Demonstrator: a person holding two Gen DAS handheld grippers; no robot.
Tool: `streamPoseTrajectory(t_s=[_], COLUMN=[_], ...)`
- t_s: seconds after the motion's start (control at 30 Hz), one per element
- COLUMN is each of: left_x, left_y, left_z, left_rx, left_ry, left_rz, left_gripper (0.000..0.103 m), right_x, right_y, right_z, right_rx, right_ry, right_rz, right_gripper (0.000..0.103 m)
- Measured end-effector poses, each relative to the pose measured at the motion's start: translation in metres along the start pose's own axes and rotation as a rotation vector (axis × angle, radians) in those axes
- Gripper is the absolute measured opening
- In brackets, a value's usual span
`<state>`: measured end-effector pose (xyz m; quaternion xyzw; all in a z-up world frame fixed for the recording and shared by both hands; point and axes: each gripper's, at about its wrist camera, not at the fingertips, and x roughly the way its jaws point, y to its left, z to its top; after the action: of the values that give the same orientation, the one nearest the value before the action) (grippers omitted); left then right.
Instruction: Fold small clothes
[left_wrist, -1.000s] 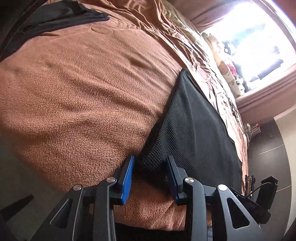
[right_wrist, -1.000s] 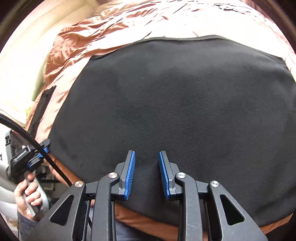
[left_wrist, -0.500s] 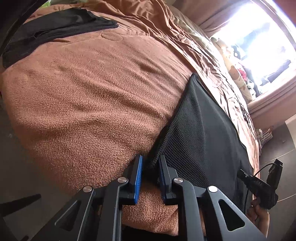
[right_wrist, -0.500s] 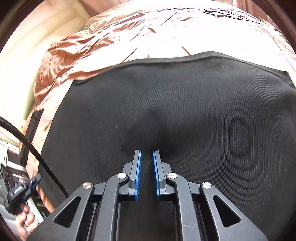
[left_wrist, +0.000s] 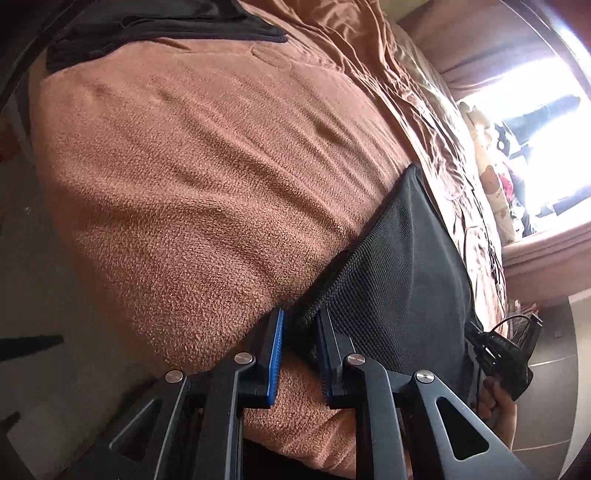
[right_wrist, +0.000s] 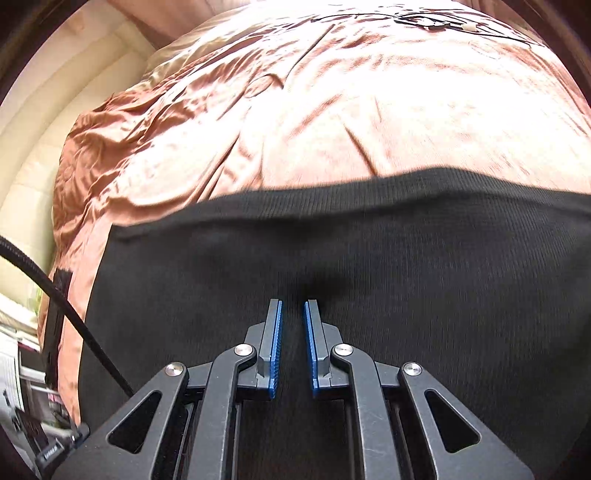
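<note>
A black knit garment (left_wrist: 402, 266) lies flat on a brown fleece blanket (left_wrist: 207, 177) on a bed. My left gripper (left_wrist: 300, 317) is shut on the garment's near left corner, which is lifted a little off the blanket. In the right wrist view the same black garment (right_wrist: 424, 280) fills the lower half. My right gripper (right_wrist: 293, 306) is shut on a pinch of the garment's near edge, with cloth bunched between the blue pads (right_wrist: 277, 347).
Another dark garment (left_wrist: 155, 26) lies at the far left of the bed. Wrinkled satin bedding (right_wrist: 332, 110) lies beyond the black garment. A bright window (left_wrist: 535, 122) and stuffed toys are at the right. The bed's edge and floor (left_wrist: 44, 280) are at the left.
Both grippers closed from open onto the black garment. The left one has lifted the corner and the right one has raised the near edge and carried it forward.
</note>
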<state>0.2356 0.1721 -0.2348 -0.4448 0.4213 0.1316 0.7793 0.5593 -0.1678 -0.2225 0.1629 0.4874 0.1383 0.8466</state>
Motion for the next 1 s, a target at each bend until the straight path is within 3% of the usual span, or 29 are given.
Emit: streamPoseTrajectory(t_s=[0.3,0.47,0.63,1.0], left_x=[0.002,-0.002,-0.012,-0.034], left_y=[-0.002,-0.004,0.001,-0.016], left_z=[-0.002,0.001,0.002,0.016], left_rx=[-0.061,-0.040,-0.065,-0.075], left_ry=[-0.041,-0.034,-0.038,0.007], left_rz=[0.028,0.005,-0.074,-0.286], left_gripper=[0.018,0.009,0.008,0.008], right_x=[0.017,0.001,-0.031,-0.088], right_y=[-0.015,-0.012,-0.002,-0.004], right_z=[0.028,0.019,-0.001,-0.055], right_rx=[0.019,0.018,-0.003,-0.035], right_ry=[-0.024,-0.047,-0.058,-0.037], right_rz=[0.055,0.041,0.094,0.107], right_gripper=[0.008,0.007,0.007,0.010])
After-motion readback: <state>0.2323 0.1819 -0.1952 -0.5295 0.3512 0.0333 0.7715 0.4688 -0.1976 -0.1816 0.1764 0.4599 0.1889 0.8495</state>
